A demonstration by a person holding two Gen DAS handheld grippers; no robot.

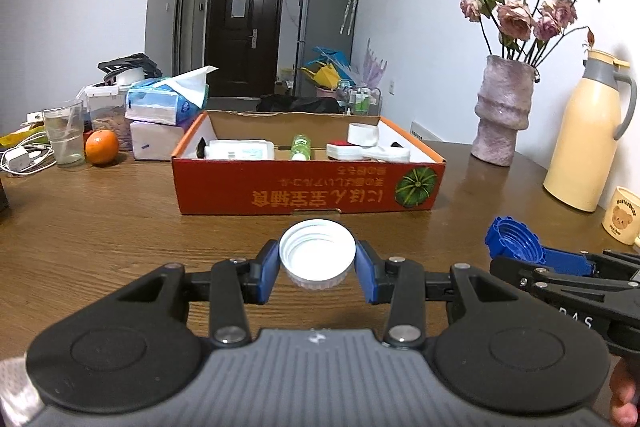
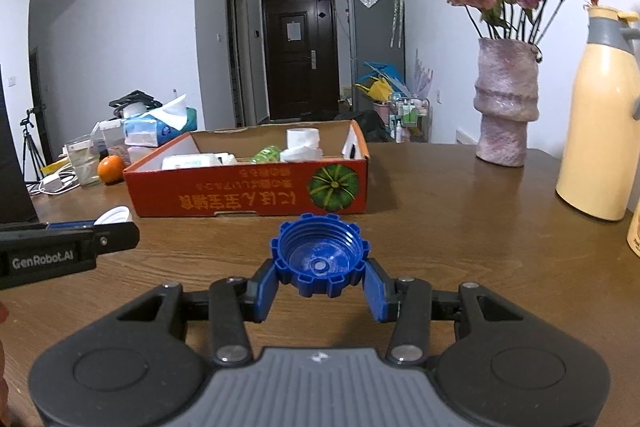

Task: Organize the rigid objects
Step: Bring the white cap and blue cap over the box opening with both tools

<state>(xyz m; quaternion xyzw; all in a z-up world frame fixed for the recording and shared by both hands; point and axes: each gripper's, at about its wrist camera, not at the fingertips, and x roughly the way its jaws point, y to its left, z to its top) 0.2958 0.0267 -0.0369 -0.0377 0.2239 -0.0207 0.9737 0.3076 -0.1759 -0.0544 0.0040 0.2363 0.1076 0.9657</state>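
My left gripper [image 1: 317, 269] is shut on a white screw cap [image 1: 317, 251], held open side up above the wooden table [image 1: 100, 219]. In the right wrist view my right gripper [image 2: 320, 277] is shut on a blue notched cap [image 2: 319, 259], also open side up. Both are held just in front of the red cardboard box [image 1: 308, 183], which holds a white pack [image 1: 240, 149], a green bottle [image 1: 301, 146] and white containers [image 1: 362, 143]. The blue cap [image 1: 514, 239] and right gripper show at the right of the left wrist view; the white cap [image 2: 114, 217] shows at the left of the right wrist view.
Left of the box stand a glass [image 1: 64, 133], an orange [image 1: 101, 146], tissue packs [image 1: 164, 103] and cables [image 1: 20, 157]. On the right are a vase of dried roses [image 1: 502, 111], a cream thermos jug [image 1: 588, 131] and a bear mug [image 1: 622, 215].
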